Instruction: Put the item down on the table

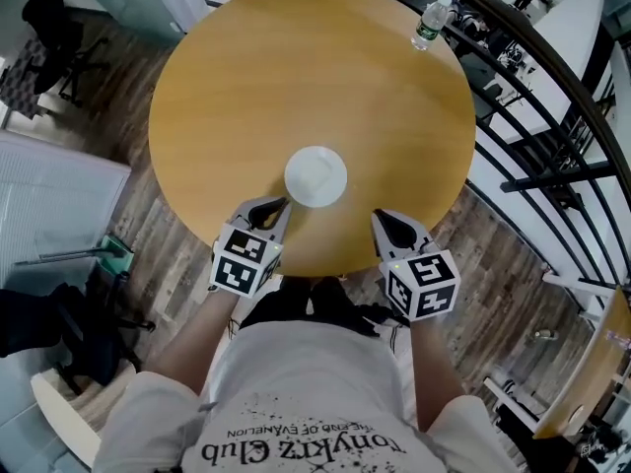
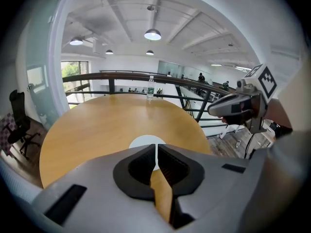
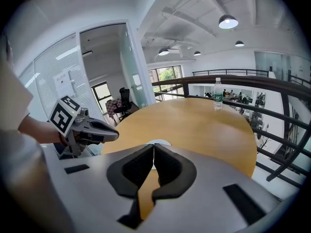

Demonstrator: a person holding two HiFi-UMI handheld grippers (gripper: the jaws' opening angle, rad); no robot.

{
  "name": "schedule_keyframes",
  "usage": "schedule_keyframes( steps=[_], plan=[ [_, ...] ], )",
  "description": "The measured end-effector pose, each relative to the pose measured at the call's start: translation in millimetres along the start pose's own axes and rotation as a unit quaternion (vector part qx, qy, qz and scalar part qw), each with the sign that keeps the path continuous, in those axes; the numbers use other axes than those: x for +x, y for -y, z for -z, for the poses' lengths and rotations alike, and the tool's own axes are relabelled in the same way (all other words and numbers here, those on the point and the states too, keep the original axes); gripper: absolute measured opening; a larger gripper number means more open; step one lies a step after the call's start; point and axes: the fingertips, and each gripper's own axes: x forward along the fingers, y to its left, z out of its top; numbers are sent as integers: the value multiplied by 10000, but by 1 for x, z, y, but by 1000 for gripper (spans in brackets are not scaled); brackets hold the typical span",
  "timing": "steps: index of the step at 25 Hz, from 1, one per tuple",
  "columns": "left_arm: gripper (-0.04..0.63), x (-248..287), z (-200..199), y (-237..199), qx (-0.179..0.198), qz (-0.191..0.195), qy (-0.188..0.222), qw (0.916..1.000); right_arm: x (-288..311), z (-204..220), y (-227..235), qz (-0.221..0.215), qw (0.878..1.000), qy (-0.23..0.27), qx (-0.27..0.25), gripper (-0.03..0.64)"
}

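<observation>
A white round plate [image 1: 315,175] lies low on the round wooden table [image 1: 296,77], near its front edge. My left gripper [image 1: 283,205] meets the plate's near left rim. In the left gripper view the jaws [image 2: 156,147] are closed with a thin white sliver between them, and the plate [image 2: 146,141] shows just beyond the tips. My right gripper [image 1: 378,217] hangs at the table's front edge, right of the plate and apart from it. Its jaws [image 3: 153,145] are shut with nothing in them, and the plate [image 3: 158,142] peeks above them.
A clear water bottle [image 1: 431,23] stands at the table's far right edge. A dark metal railing [image 1: 532,97] curves past the right side of the table. An office chair [image 1: 54,28] stands far left on the wood floor.
</observation>
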Motion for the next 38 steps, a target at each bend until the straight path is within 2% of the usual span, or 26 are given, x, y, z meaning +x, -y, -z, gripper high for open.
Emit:
schedule_keyframes(
  steps=[5,12,23,38],
  plan=[
    [25,-36,3,23,-48,145,192,9997,-17,-10,-15,-3,9999,149,-79,25],
    [25,-55,5,44,-86,191,300,9993,-29,-12,-22,-131,9997,180,-76,25],
    [25,-66,-4,46,-269,204,519,9981,-33,-15,-38,-287,9990,140,-315,25],
    [25,-66,-7,52,-393,211,535,9976,-39,-16,-36,-334,9986,139,-377,25]
  ],
)
